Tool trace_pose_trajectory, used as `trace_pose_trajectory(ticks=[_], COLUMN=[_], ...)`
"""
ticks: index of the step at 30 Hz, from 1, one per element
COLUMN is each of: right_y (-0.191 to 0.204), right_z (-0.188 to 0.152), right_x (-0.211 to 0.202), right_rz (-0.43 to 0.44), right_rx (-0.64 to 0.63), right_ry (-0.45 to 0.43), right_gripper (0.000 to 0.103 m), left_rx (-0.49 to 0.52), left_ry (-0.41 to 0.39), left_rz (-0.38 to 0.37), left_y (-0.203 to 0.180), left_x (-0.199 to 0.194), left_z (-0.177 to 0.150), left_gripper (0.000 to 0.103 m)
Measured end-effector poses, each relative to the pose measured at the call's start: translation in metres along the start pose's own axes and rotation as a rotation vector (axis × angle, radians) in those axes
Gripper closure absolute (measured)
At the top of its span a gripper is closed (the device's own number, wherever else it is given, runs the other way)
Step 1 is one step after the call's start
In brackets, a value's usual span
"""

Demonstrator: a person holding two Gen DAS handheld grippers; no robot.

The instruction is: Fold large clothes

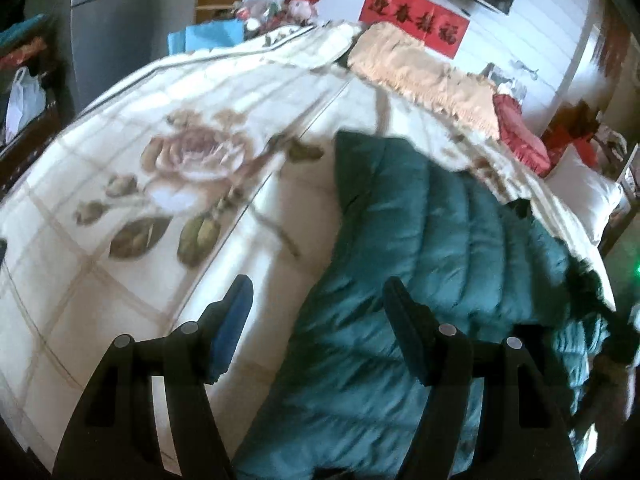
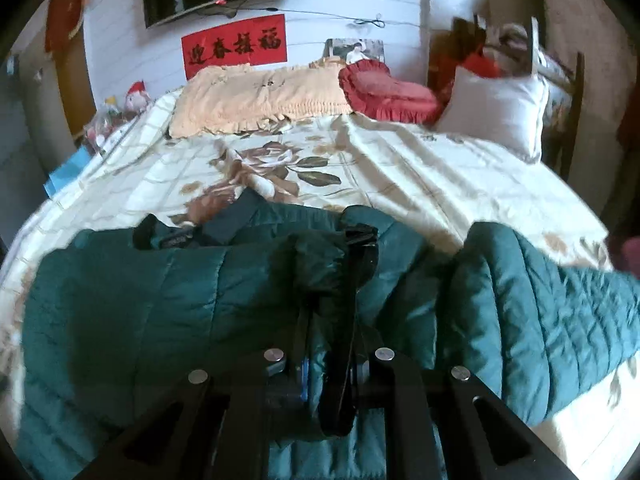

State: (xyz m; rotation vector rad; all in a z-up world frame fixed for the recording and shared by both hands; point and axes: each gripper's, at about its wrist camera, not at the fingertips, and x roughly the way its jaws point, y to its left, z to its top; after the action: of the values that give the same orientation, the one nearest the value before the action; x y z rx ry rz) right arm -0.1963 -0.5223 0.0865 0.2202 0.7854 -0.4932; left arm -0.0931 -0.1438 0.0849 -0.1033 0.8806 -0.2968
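Clearly, right gripper (image 2: 328,316) pinches green jacket (image 2: 160,292); banner (image 2: 235,45) unreadable.

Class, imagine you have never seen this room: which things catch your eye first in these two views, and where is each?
The dark green quilted jacket spreads across the near edge of the bed, on the cream rose-print bedspread. The right gripper is shut on a bunched fold of it, while the left gripper hangs open above its edge. On the white wall behind the bed, a red banner with black characters stands out.
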Motion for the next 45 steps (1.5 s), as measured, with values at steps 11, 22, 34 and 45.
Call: trace_pose_trajectory(ticks=[11,22,34,45], right_y=[0.009,0.050,0.024,0.024], right_z=[0.002,0.004,-0.002,-0.033], right_x=[-0.049,0.036,-0.013,0.002], right_rz=[0.174,0.138,0.176,0.171], right_rx=[0.029,-0.058,-0.015,-0.056], right_ry=[-0.041,0.069,0.025,0.080], right_gripper=[0.052,0.054,0.054,0.055], left_rx=[0.107,0.078,0.063,0.072], left_ry=[0.029,0.068,0.053,0.036], left_rz=[0.015,0.030,0.025,0.047], left_y=[-0.051,-0.051,-0.050,-0.052], left_x=[0.050,0.101,0.107,0.109], left_z=[0.042,0.035,0.030,0.027], left_gripper=[0.035,0.024,0.023,0.020])
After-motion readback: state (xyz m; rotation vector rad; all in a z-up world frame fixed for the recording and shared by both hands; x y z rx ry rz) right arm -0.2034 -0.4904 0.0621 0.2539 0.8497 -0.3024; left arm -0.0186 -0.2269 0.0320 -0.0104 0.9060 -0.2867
